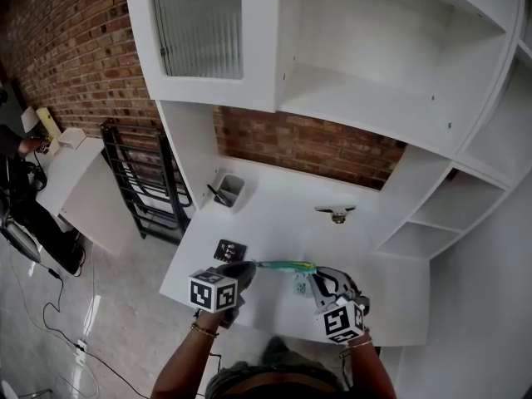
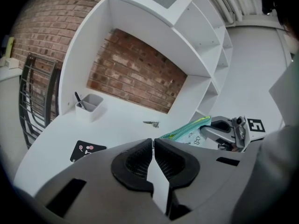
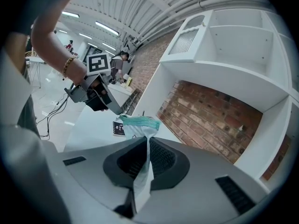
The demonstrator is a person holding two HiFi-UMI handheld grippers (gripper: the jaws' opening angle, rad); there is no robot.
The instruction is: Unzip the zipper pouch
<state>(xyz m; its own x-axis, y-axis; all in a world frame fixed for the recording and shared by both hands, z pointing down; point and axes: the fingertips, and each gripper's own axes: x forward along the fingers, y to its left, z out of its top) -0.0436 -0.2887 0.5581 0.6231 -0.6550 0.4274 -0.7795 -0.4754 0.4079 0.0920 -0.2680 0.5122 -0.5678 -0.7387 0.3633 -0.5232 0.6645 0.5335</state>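
Note:
The zipper pouch is white with small prints and a teal zipper band. It hangs stretched between the two grippers over the front of the white desk. My left gripper is shut at the zipper's left end, and the small pull is hidden in its jaws. In the left gripper view its pads meet, with the pouch just beyond. My right gripper is shut on the pouch's right side. White fabric runs between its pads, and the teal top bunches above.
A white pen cup stands at the desk's back left. A black card lies near the left gripper, and a small metal object lies mid-desk. White shelves rise at the right, and a black rack stands left of the desk.

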